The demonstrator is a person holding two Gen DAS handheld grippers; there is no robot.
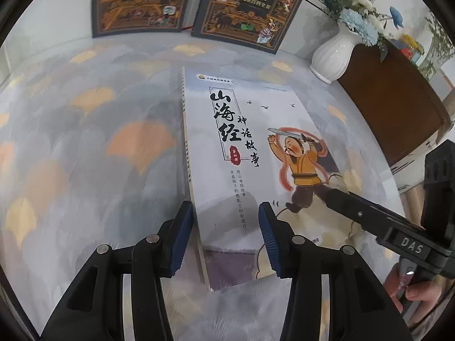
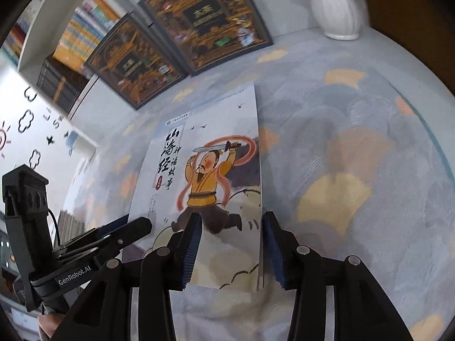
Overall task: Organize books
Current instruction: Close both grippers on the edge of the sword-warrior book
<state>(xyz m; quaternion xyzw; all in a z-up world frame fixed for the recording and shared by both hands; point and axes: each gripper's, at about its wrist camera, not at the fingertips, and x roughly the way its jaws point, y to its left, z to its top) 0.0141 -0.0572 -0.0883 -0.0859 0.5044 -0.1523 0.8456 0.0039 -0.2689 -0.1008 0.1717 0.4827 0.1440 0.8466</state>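
Observation:
A pale book (image 1: 256, 147) with a man in yellow swinging a sword on its cover lies flat on the patterned cloth (image 1: 85, 147). My left gripper (image 1: 224, 210) straddles its near spine corner. One pad sits just outside the spine and the other over the cover, and they do not clamp the book. My right gripper (image 2: 231, 218) straddles the book (image 2: 210, 170) at its opposite long edge, one pad over the cover and one outside the edge, jaws apart. One right finger (image 1: 355, 207) reaches over the cover in the left wrist view. Two dark ornate books (image 1: 250, 8) (image 2: 133, 62) lean at the back.
A white vase (image 1: 332, 54) with blue flowers stands at the back right beside a dark wooden box (image 1: 392, 99). A shelf of books (image 2: 85, 28) rises behind the leaning books. A person's hand (image 1: 421, 295) holds the right gripper's handle.

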